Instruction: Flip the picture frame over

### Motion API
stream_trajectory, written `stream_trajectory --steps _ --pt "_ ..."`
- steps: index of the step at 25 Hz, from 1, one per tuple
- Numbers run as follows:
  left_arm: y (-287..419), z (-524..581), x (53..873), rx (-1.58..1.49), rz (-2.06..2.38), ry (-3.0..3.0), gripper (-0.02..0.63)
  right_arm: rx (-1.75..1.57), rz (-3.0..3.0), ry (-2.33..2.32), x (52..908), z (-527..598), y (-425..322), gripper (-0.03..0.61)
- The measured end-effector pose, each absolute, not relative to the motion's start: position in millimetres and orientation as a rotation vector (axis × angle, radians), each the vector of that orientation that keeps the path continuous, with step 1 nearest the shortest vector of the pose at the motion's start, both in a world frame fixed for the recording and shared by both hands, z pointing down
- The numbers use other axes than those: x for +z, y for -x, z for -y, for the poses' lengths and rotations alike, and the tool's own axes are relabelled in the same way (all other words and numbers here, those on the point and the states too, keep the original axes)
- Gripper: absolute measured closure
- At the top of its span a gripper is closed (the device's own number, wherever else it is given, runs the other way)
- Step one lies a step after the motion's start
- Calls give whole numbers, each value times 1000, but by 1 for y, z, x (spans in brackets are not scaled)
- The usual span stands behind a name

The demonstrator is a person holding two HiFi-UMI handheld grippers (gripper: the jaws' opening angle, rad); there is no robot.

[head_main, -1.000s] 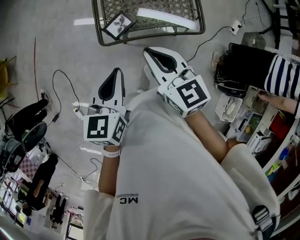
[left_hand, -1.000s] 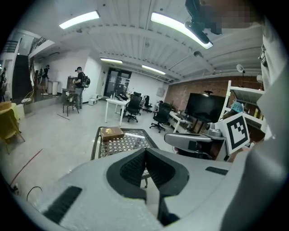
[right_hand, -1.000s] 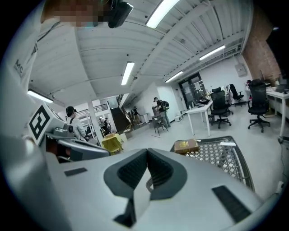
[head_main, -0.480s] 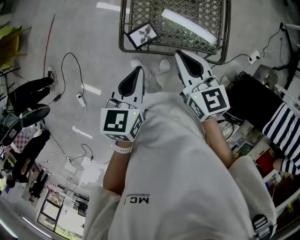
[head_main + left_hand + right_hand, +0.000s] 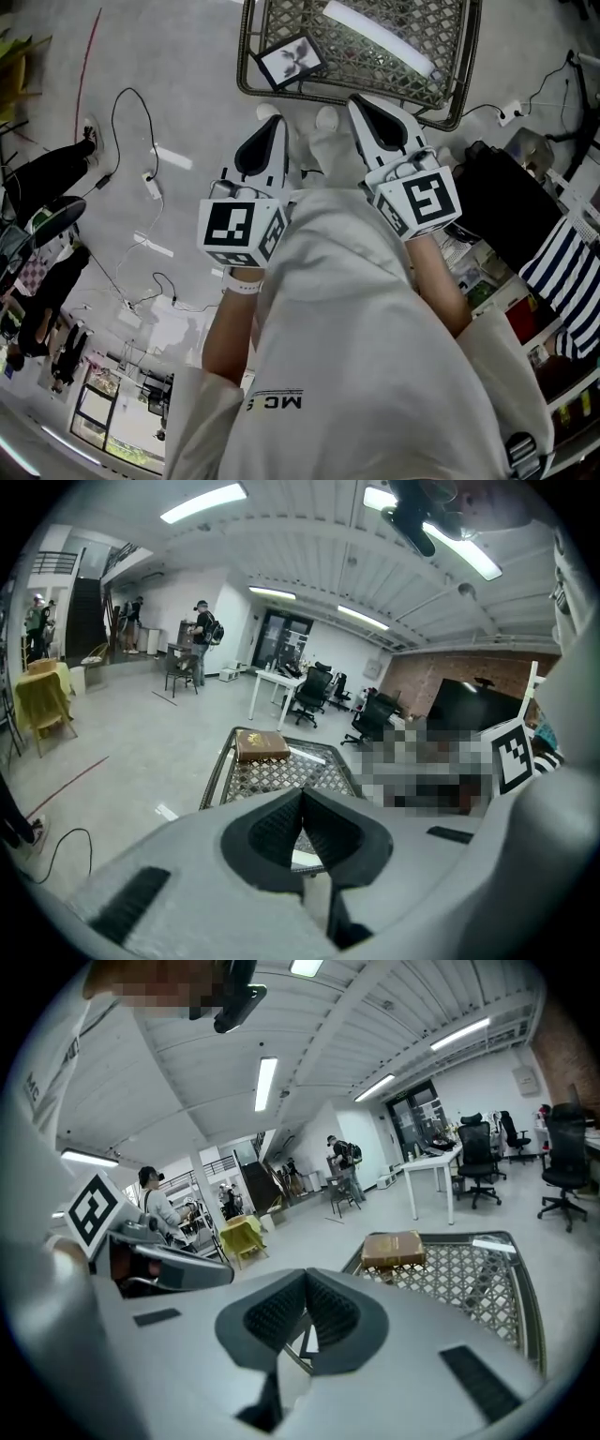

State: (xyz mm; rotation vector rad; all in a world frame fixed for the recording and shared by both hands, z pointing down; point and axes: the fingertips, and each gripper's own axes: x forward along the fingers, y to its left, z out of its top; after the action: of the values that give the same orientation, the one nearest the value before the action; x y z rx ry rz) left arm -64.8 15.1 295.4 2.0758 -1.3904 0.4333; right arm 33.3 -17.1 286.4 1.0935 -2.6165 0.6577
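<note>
White left gripper [image 5: 277, 125] & right gripper [image 5: 358, 101] side by side close to body, both w/ jaws pressed together, nothing between. Just past tips: wire-mesh table [image 5: 247, 56]. Picture frame [image 5: 292, 62] lies on it at left corner, apart from both grippers.

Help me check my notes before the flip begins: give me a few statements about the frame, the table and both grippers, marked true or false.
1. The picture frame lies on the mesh table. True.
2. The left gripper grips the frame. False: its jaws are together on nothing, short of the table.
3. The right gripper has its jaws wide apart. False: they are together and empty.
4. The frame sits near a corner of the table. True.
5. A cable lies on the floor. True.
</note>
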Motion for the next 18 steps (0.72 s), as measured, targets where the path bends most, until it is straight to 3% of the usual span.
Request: stream_trajectory --steps 18 --pt "91 16 395 474 1381 -1943 589 654 2557 -1053 353 48 8 561"
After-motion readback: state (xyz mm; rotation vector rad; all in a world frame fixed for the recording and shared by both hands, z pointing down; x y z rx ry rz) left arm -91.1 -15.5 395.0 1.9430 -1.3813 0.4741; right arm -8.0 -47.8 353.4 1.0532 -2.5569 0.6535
